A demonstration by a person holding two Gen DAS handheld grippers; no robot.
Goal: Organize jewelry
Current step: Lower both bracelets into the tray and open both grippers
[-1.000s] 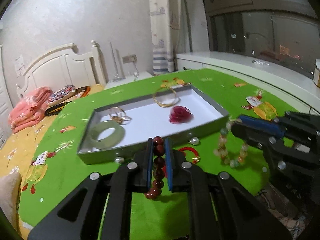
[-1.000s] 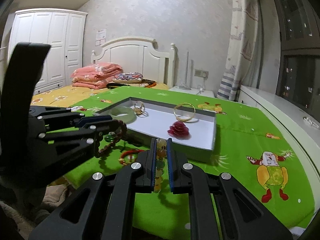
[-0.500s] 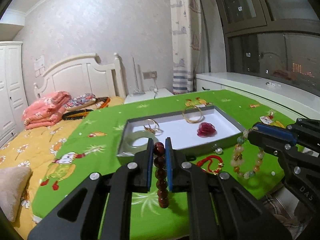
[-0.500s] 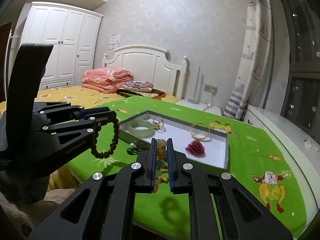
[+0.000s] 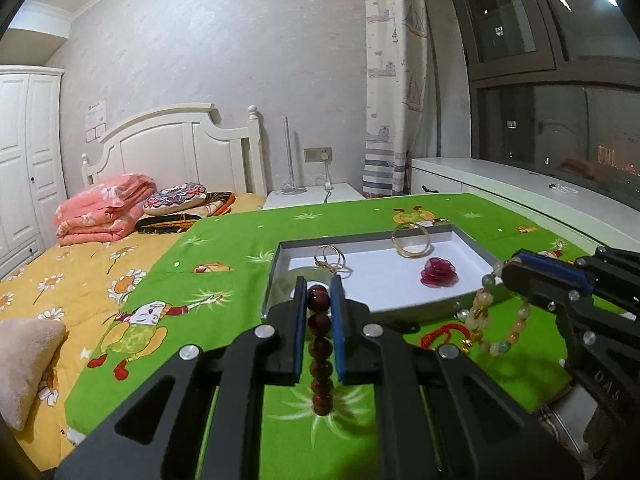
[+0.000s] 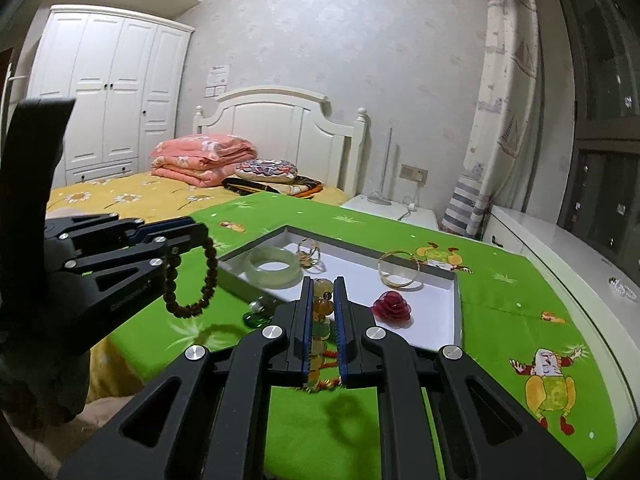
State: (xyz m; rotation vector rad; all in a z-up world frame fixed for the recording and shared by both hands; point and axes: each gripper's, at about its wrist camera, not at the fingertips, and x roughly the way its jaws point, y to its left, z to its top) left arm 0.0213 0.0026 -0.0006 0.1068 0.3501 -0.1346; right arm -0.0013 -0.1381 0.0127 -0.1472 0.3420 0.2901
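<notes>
Above the near edge of the tray (image 5: 472,240), your left gripper (image 5: 319,292) pinches the dark bead bracelet (image 5: 320,344) and your right gripper (image 6: 323,292) clamps the pale bead bracelet (image 6: 320,320), both lifted clear for dropping in.

White bed (image 5: 176,152), wardrobe (image 6: 104,92), curtained dark window (image 5: 560,92)

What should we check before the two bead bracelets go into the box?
1. Left tool shut on the dark red bead bracelet: ok.
2. Right tool shut on the pastel bead bracelet: ok.
3. Both bracelets hang clear of the green cloth: ok.
4. Bare white floor in the box between the jade bangle and red flower: ok.
5. Grip firmness: cannot tell.
</notes>
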